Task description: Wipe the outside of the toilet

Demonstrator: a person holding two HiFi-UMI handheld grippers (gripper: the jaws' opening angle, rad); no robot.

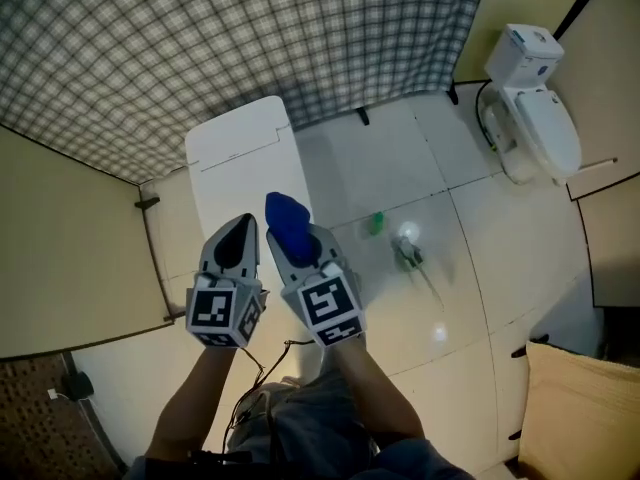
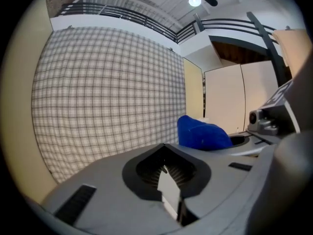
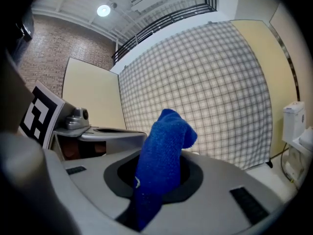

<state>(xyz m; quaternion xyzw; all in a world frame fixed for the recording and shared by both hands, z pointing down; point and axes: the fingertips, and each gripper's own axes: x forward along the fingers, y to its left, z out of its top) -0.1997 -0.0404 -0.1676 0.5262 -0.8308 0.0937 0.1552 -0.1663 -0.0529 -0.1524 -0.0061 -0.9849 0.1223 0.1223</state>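
Toilet [image 1: 540, 118] on the floor at our far upper right, well apart from our tongs, blue cloth [image 3: 164, 165] clenched in our right tongs [image 1: 295, 236], hiding their tips, our left tongs [image 2: 168, 182] pressed together, empty.

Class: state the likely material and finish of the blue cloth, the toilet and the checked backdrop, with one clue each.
Blue cloth: probably microfibre, matt, fuzzy nap.
Toilet: likely glazed ceramic or plastic, smooth white.
Checked backdrop: seemingly woven fabric, matt, hanging unevenly.
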